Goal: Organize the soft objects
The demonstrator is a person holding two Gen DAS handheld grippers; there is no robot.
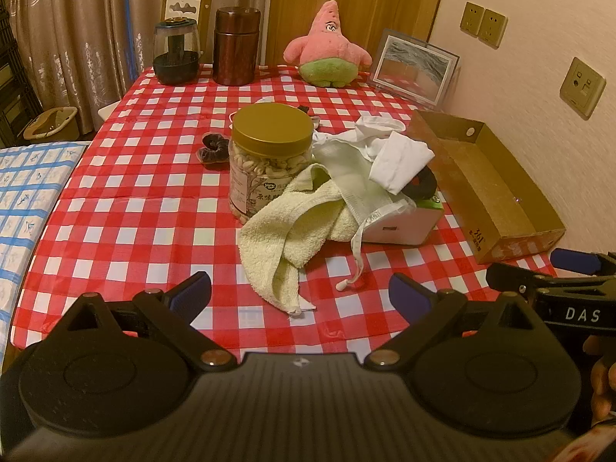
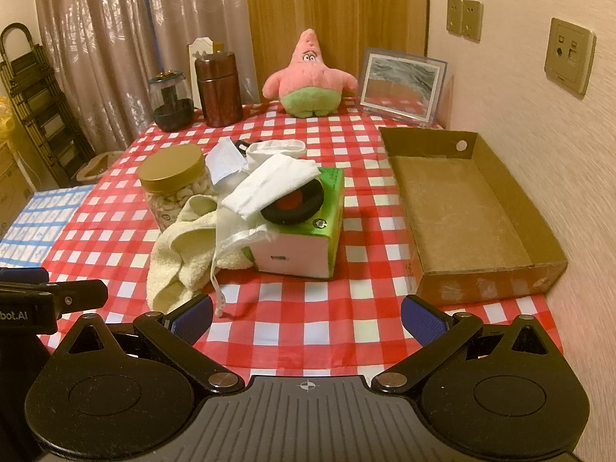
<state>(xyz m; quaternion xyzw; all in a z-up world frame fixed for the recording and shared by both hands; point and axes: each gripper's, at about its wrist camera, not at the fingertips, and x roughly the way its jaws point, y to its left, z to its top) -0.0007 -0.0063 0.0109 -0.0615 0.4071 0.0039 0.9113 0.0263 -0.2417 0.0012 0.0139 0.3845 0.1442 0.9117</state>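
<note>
A pale yellow towel (image 1: 285,235) (image 2: 181,254) lies crumpled on the red checked tablecloth, against a mesh drawstring bag (image 1: 358,181) (image 2: 238,238) and white cloths (image 1: 400,159) (image 2: 273,184) heaped over a green and white box (image 1: 400,223) (image 2: 308,238). A pink star plush (image 1: 327,48) (image 2: 308,77) sits at the far edge. An open cardboard box (image 1: 489,181) (image 2: 462,208) stands at the right. My left gripper (image 1: 300,294) is open and empty, just short of the towel. My right gripper (image 2: 308,317) is open and empty near the front edge.
A nut jar with a gold lid (image 1: 269,154) (image 2: 173,181) stands beside the heap. A brown canister (image 1: 235,46), a dark glass jar (image 1: 176,52) and a picture frame (image 1: 414,65) line the far edge. A wall runs along the right.
</note>
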